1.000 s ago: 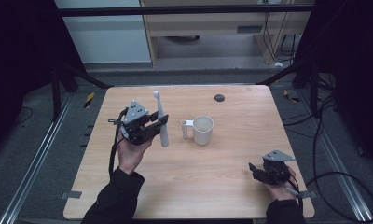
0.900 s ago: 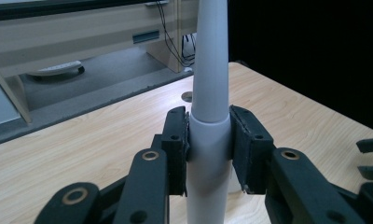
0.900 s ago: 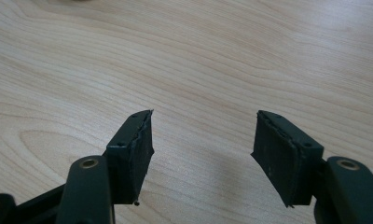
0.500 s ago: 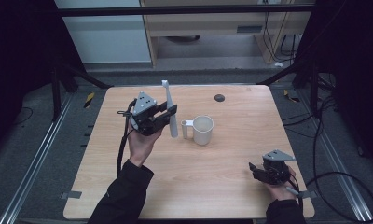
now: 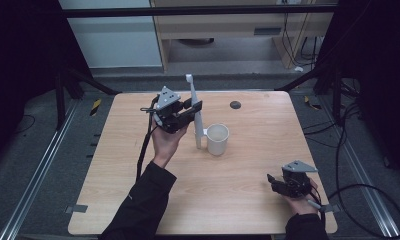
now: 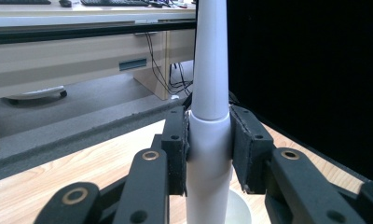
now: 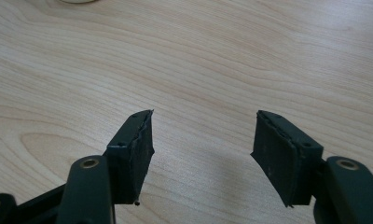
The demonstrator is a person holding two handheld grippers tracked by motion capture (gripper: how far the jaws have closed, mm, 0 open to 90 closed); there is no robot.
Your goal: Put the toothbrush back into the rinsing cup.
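A tall white electric toothbrush (image 5: 191,91) stands upright in the air, its lower end just left of a white mug (image 5: 218,139) near the table's middle. My left gripper (image 5: 195,108) is shut on the toothbrush's handle. In the left gripper view both pads (image 6: 176,140) press on the white handle (image 6: 208,93), and its thin neck runs out of the top of the frame. My right gripper (image 5: 274,183) rests low over the front right of the table. Its jaws (image 7: 201,154) stand open over bare wood with nothing between them.
The wooden table (image 5: 248,210) carries a small dark disc (image 5: 234,105) near its far edge. Black cables trail from both grippers. Grey floor, metal rails and a desk lie beyond the table.
My left gripper has carried the toothbrush to the right and slightly away, from left of the mug to right beside it. The right gripper has stayed put.
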